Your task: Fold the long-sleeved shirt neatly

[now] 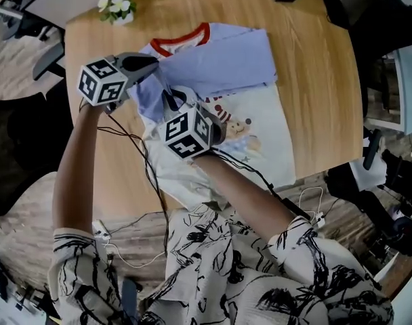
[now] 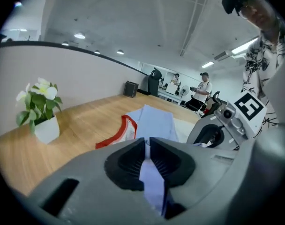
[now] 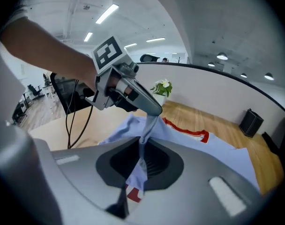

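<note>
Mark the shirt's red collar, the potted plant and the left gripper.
red collar (image 2: pixel 112 138): left gripper view, on the red neckband's lower stretch.
potted plant (image 1: pixel 118 7): head view, on its white flowers.
left gripper (image 2: pixel 147 143): left gripper view, midway between its fingertips.

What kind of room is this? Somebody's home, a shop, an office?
Most likely an open-plan office or lab, not a home: overhead strip lights, several people standing about in the background, and a wooden table with trailing cables where the long-sleeved shirt lies.
</note>
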`<state>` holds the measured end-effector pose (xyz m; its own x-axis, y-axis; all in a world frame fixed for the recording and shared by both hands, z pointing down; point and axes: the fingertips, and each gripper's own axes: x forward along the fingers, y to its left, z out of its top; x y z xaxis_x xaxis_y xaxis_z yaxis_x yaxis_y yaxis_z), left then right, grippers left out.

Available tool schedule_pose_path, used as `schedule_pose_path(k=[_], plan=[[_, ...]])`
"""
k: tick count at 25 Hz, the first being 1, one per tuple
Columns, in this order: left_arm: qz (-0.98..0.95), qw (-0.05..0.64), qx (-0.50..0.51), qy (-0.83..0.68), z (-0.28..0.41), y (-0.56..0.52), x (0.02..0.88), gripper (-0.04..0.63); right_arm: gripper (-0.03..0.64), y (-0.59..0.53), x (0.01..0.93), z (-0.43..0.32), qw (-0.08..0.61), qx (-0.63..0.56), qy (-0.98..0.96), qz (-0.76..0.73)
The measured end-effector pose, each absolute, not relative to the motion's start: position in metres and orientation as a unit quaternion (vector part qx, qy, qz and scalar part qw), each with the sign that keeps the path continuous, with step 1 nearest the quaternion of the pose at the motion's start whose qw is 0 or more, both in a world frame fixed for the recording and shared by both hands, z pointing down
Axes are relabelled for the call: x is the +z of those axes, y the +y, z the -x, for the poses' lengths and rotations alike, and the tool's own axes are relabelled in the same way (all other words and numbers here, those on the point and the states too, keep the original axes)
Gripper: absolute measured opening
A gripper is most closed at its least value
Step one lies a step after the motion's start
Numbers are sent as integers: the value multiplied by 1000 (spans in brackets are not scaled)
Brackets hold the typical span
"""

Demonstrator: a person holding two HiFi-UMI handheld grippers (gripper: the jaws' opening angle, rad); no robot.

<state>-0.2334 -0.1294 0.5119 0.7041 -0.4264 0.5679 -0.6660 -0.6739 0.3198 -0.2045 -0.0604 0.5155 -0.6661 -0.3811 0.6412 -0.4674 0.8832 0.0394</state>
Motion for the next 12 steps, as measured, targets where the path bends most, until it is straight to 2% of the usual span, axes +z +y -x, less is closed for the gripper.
schedule_pose_path(k=[8,12], plan=[[-865,306,249,-310,277,-117,561,28,20,-48,568,228,397,46,-894,-201],[-856,314,253,-325,293,-119,568,23,47,-39,578,236,405,42,-895,-181]])
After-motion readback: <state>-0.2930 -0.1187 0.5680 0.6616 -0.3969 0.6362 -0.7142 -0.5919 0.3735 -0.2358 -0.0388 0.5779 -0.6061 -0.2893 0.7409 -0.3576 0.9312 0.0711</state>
